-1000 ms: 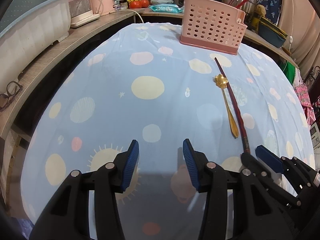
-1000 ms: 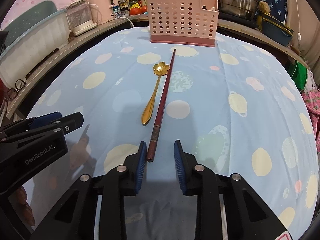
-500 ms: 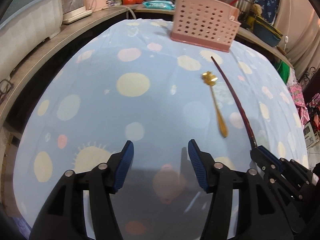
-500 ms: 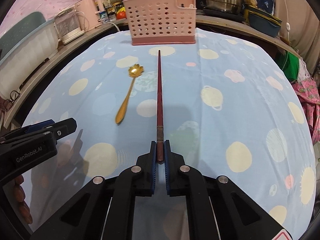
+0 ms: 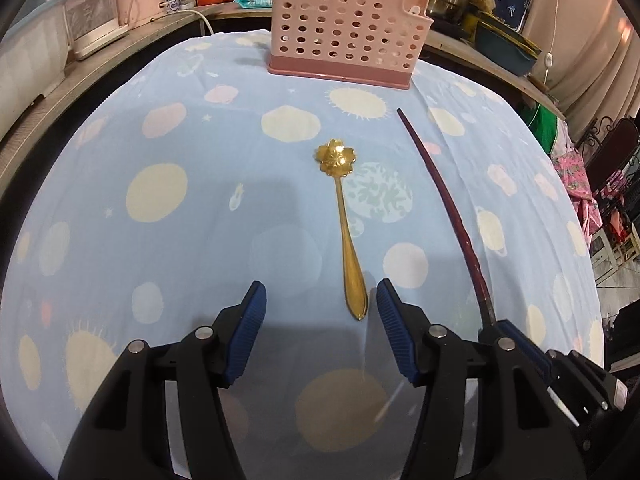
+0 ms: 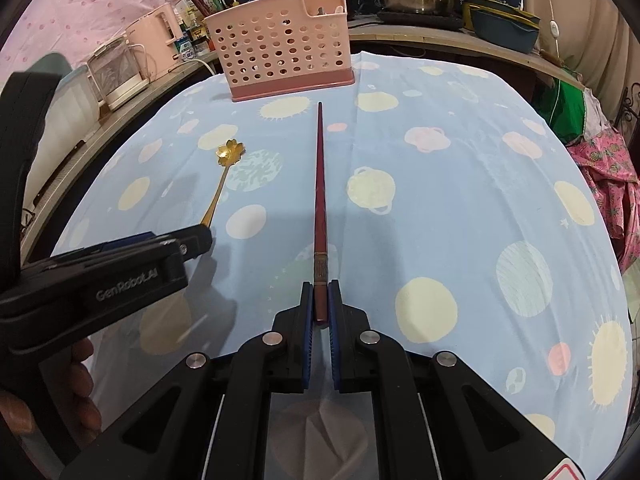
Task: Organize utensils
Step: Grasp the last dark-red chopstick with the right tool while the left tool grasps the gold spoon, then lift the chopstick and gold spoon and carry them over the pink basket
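Blue planet-print cloth [image 5: 168,152] covers the surface, with the pink perforated utensil basket [image 5: 344,24] at its far edge. Behind it, counter clutter blurs together; chopstick tops poke from the basket, its inside hidden. My right hand-held gripper [image 6: 319,308] pinches the near end of the dark red chopstick [image 6: 320,184], which points toward the basket. My left hand-held gripper [image 5: 320,308] is spread, its pads flanking the gold flower spoon [image 5: 346,232] handle tip without touching. My fingers [image 6: 82,380] are cut off by the frame.
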`<state>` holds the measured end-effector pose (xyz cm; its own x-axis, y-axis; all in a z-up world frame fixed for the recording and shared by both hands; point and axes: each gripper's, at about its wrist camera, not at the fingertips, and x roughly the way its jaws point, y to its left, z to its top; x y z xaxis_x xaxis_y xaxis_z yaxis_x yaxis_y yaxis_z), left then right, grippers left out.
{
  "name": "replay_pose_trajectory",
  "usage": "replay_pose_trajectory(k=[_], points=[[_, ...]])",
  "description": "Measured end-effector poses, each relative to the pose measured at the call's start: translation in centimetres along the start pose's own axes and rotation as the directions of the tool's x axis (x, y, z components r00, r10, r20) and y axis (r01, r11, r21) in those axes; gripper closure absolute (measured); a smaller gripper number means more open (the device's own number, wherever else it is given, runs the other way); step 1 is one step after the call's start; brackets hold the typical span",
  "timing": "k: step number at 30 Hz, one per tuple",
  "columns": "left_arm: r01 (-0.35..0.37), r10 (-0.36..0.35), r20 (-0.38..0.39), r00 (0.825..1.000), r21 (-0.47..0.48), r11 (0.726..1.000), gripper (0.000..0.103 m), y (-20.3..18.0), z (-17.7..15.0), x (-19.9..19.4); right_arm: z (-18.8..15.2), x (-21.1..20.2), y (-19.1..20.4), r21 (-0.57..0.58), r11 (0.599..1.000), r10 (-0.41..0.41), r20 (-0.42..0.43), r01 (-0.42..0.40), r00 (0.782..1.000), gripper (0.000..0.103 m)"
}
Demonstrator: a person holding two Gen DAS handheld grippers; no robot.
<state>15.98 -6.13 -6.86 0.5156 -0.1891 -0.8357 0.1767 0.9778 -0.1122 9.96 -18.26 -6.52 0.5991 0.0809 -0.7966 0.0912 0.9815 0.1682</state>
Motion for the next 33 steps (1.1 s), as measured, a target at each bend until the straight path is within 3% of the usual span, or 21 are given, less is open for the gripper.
replay_pose_trajectory(k=[1,8,20,33], points=[[-0.002,0.002,0.002,1.0,-0.001,1.0,0.052,0.0,0.1,0.1,0.0,0.1,0.0,-0.001,1.0,0.001,0.0,-0.001,1.0,0.096],[0.01,-0.01,0.012,1.0,0.004,1.0,0.09,0.7,0.0,0.0,0.0,0.2,0.1,-0.006,1.0,0.0,0.0,0.0,1.0,0.096],[0.051,-0.05,0.055,0.997,-0.021,0.998,0.093,2.6,-0.3,-3.1,0.0,-1.8,0.2,-0.008,1.0,0.012,0.033,-0.012,0.999,0.096],[0.048,-0.043,0.156,0.987,-0.025,0.999,0.094,3.8,1.4,-8.2,3.2,-8.1,0.1,0.005,0.999,0.046,0.188,-0.047,0.981,0.096]])
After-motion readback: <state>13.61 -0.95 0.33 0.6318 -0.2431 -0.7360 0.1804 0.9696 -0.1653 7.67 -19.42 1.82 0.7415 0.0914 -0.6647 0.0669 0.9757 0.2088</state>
